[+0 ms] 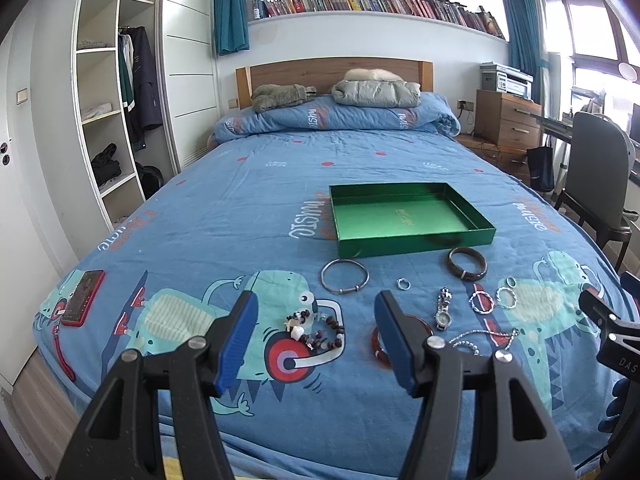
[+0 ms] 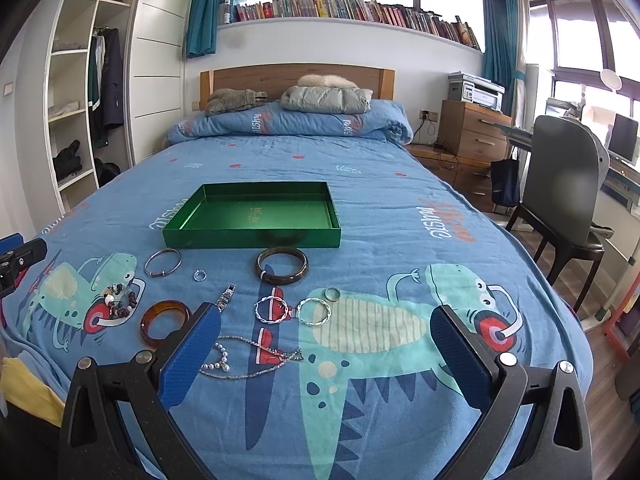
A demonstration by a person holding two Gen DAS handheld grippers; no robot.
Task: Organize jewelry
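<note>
An empty green tray (image 1: 416, 236) (image 2: 252, 238) sits on the blue bed. In front of it lie a silver bangle (image 1: 344, 275) (image 2: 163, 263), a dark brown bangle (image 1: 467, 263) (image 2: 282, 266), a small ring (image 1: 403, 283) (image 2: 199, 275), a watch (image 1: 443, 308) (image 2: 225, 296), a bead bracelet (image 1: 318, 330) (image 2: 119, 300), an amber bangle (image 1: 380, 346) (image 2: 165, 320), two twisted silver bangles (image 2: 272, 310) (image 2: 314, 311), a band ring (image 2: 333, 293) and a pearl necklace (image 2: 248, 356) (image 1: 484, 338). My left gripper (image 1: 316, 340) is open over the bead bracelet. My right gripper (image 2: 324, 354) is open near the necklace.
A red phone (image 1: 83, 297) lies at the bed's left edge. Folded jackets (image 1: 376, 90) rest on the rolled quilt at the headboard. A wardrobe (image 1: 108, 112) stands left; a chair (image 2: 568, 204) and a drawer unit (image 2: 472, 128) stand right.
</note>
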